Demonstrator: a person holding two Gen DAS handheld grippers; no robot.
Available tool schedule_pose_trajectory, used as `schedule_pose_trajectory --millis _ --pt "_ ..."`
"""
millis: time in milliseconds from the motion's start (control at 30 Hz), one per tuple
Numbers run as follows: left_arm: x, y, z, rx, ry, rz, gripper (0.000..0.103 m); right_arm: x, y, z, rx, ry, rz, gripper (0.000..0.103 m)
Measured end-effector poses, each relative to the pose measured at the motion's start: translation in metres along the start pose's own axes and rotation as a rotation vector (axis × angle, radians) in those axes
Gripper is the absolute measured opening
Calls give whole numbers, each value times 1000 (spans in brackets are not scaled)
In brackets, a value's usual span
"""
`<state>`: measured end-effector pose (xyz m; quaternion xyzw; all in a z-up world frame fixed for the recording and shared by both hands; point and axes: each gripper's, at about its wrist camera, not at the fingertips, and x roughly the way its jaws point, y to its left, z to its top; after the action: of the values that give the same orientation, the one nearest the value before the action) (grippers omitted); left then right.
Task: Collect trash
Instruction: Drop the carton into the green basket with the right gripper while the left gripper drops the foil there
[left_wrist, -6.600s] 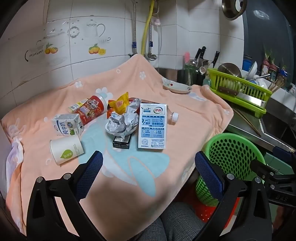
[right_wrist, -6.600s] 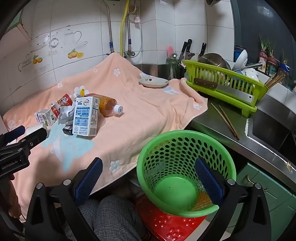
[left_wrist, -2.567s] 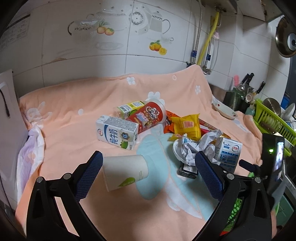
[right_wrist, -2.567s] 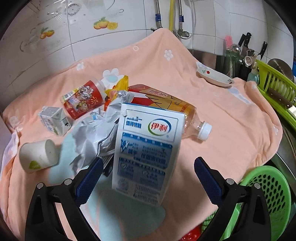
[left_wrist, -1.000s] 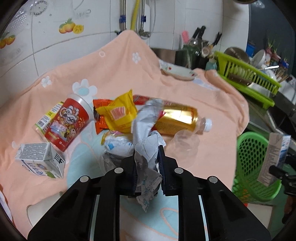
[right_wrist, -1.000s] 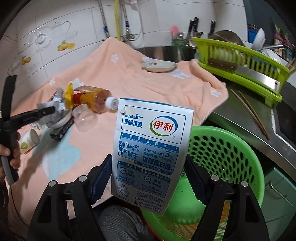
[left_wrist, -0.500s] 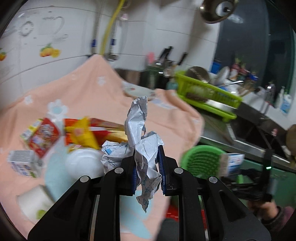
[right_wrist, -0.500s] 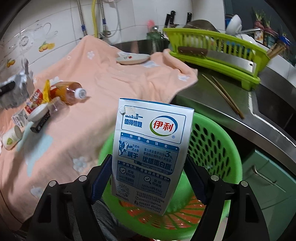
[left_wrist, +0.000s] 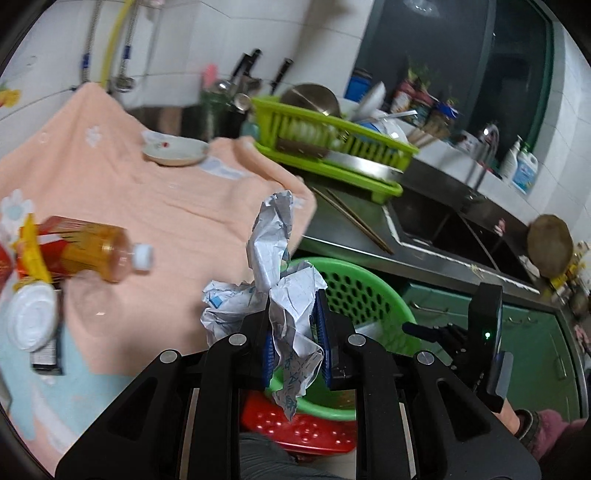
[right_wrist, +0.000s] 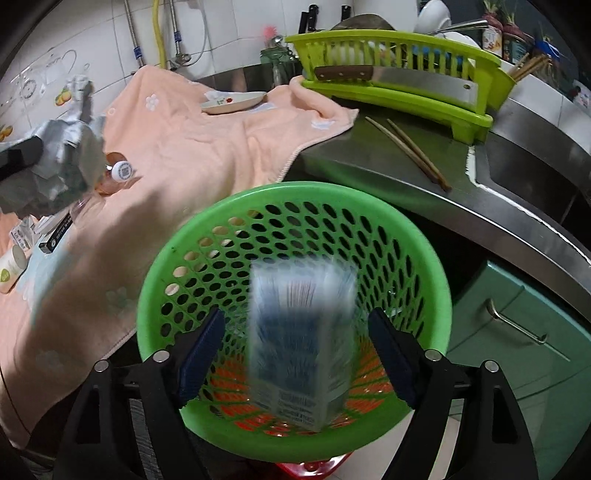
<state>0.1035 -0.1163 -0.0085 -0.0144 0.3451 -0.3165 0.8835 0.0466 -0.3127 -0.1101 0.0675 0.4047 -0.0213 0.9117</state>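
My left gripper (left_wrist: 295, 343) is shut on a wad of crumpled paper (left_wrist: 275, 258), carried over the towel's edge just short of the green basket (left_wrist: 354, 291). The right gripper (right_wrist: 295, 354) hangs over the green basket (right_wrist: 177, 258) with its jaws opening. The blue-and-white milk carton (right_wrist: 301, 332) is blurred, dropping between the pads into the basket, and the pads no longer press on it. In the right wrist view the crumpled paper (right_wrist: 62, 155) shows at the left edge. A bottle of amber drink (left_wrist: 96, 254), a white lid (left_wrist: 31, 317) and a paper cup (right_wrist: 9, 267) lie on the peach towel (left_wrist: 184, 206).
A lime dish rack (right_wrist: 399, 66) with a cleaver, chopsticks (right_wrist: 406, 151) and a small plate (right_wrist: 232, 101) sit on the steel counter beside the sink (left_wrist: 443, 229). The basket stands on a red stool (left_wrist: 295, 428) by green cabinet doors (right_wrist: 517, 332). A person's hand (left_wrist: 524, 428) holds the right gripper.
The right gripper's jaws have spread and let the milk carton go; it now falls into the basket. My left gripper has swung right with the crumpled paper, from over the trash pile toward the basket.
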Motion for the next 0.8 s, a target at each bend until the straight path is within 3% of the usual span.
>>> schedule_pose_trajectory --millis 233,400,500,600,800 --pt "42 -23 -6 10 73 -58 19 -12 -19 -4 24 -33 -22 82" --pt "59 -33 -12 24 105 -57 23 -16 -31 -7 40 -42 -29 82" --pt "64 -38 -16 29 119 -62 32 -18 -35 -8 52 -49 -29 83" --pt "62 -39 -18 30 114 -58 50 -18 -36 -8 56 -54 -27 83" --pt "43 -29 -18 12 84 -16 57 -24 -27 -6 41 -63 -9 83"
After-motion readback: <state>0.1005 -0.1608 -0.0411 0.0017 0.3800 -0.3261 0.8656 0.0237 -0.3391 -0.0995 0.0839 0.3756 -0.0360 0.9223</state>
